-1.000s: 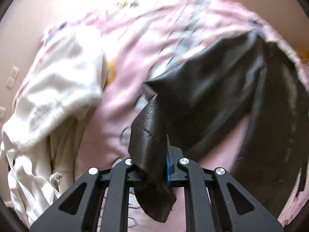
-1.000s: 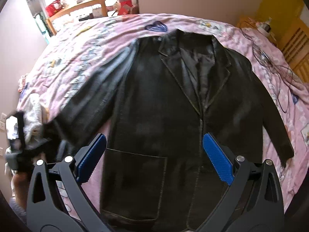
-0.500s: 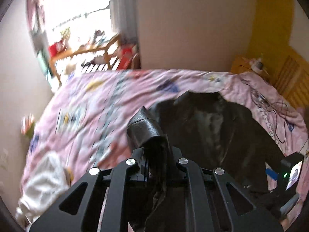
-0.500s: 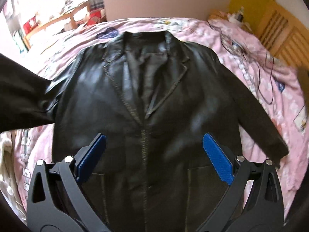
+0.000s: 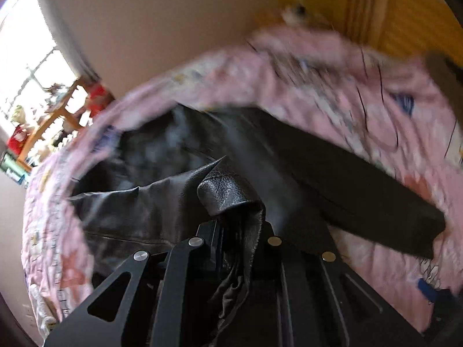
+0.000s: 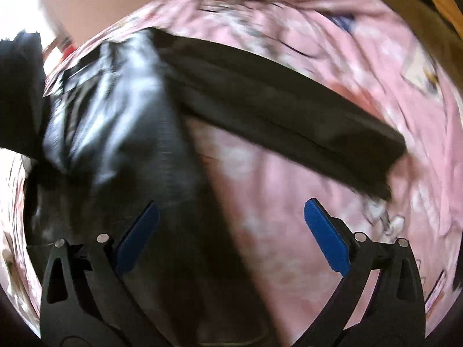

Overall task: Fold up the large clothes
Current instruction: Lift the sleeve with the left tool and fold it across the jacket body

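A black leather jacket [image 5: 162, 150] lies spread on a pink bedspread [image 5: 332, 92]. My left gripper [image 5: 237, 231] is shut on the cuff of its left sleeve [image 5: 228, 193] and holds it over the jacket's body. The other sleeve [image 5: 361, 190] stretches out to the right. In the right wrist view the jacket's body [image 6: 115, 121] is at the left and that sleeve [image 6: 283, 107] runs across the middle. My right gripper [image 6: 231, 225] is open and empty above the bedspread [image 6: 361, 66], below the sleeve. Both views are blurred.
A wooden rack with red items [image 5: 58, 110] stands by a bright window at the far left. A yellow wall and wooden headboard [image 5: 376, 14] are at the far right. Thin dark cables [image 5: 364, 104] lie on the bedspread.
My left gripper has carried the sleeve cuff from the bed's left side over the jacket's body. My right gripper has swung right, from over the jacket's front toward the other sleeve.
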The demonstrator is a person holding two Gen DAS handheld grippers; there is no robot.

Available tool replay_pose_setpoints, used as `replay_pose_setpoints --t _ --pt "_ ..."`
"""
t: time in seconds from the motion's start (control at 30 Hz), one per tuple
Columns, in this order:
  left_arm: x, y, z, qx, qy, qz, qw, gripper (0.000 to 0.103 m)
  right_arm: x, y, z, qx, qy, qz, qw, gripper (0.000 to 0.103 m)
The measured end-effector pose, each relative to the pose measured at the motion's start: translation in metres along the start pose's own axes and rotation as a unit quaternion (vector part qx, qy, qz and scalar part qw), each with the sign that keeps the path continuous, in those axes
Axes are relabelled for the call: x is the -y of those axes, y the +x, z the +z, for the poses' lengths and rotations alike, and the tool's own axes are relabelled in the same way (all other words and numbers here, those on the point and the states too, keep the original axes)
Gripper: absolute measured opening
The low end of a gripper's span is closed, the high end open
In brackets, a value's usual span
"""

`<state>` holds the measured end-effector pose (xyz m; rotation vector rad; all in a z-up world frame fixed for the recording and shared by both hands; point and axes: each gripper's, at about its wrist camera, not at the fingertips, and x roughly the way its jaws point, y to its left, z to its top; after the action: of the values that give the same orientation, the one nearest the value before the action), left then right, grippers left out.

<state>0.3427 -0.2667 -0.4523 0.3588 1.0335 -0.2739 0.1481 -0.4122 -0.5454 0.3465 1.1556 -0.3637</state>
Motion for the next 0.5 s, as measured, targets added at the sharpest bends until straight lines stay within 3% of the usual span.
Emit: replay_pose_setpoints --t 0.17,0.23,0.27,0.3,0.37,0.5 --pt "0.050 0.071 -0.035 -0.086 0.041 -0.016 0.9953 0.012 0.034 0.015 -0.001 -0.005 -0.010 -0.032 0.999 0.098" --pt "0.061 0.084 -0.057 -0.114 0.068 -0.032 0.9906 0.021 0.035 0.018 0.000 -0.002 -0.025 -0.043 0.999 0.098" --pt "0.063 0.087 -0.064 -0.120 0.076 -0.046 0.9888 0.033 0.033 0.019 0.002 0.000 -0.033 -0.047 0.998 0.098" --pt "0.062 0.086 -0.071 -0.122 0.081 -0.064 0.9873 0.046 0.030 0.022 0.007 0.001 -0.040 -0.046 0.998 0.098" --pt "0.058 0.074 -0.082 -0.117 0.087 -0.126 0.9813 0.049 0.023 0.024 0.019 0.008 -0.049 -0.045 0.998 0.098" --pt "0.034 0.027 -0.093 -0.080 0.095 -0.183 0.9753 0.052 0.008 0.023 0.045 0.031 -0.041 -0.028 0.998 0.098"
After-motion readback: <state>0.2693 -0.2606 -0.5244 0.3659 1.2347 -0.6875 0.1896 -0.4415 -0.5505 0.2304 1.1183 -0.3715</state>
